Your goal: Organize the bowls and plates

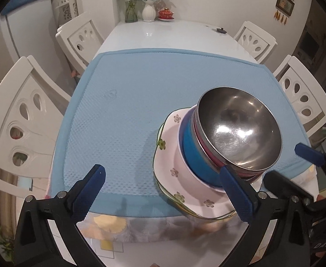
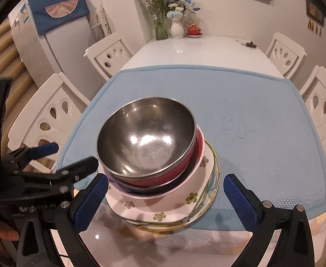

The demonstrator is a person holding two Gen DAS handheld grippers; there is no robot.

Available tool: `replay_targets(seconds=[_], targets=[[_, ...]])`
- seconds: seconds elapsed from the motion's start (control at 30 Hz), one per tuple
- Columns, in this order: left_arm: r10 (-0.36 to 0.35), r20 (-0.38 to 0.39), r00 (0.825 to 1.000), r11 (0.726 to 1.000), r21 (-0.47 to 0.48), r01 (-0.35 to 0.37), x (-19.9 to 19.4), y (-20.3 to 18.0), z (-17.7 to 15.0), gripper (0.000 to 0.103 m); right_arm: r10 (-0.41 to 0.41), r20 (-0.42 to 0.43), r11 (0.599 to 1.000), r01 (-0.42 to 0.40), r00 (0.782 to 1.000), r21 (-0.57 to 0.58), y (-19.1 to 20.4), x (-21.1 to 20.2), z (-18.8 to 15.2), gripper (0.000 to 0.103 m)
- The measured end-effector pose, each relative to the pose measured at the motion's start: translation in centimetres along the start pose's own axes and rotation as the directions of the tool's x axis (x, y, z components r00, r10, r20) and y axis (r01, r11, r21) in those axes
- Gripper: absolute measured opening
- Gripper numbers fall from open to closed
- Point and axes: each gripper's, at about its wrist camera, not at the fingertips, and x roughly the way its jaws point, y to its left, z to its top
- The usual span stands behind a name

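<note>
While the left gripper [image 1: 164,185] stands spread and empty at the bottom of the left wrist view, the steel bowl [image 1: 238,131] tops nested bowls on the floral plates [image 1: 176,173] at right, over the blue mat [image 1: 129,102] edge. From the right wrist view, the right gripper [image 2: 166,197], also released, frames the stack at centre; overhanging plates could tip.
</note>
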Motion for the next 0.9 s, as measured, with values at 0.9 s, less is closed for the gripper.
replay_targets(seconds=[0.9], targets=[[0.024,0.006,1.000,1.000,0.004,-0.024,0.3,0.6,0.8,0.102,0.004,-0.001,1.000,-0.004,1.000,0.007,0.8,0.8,0.6,0.103]])
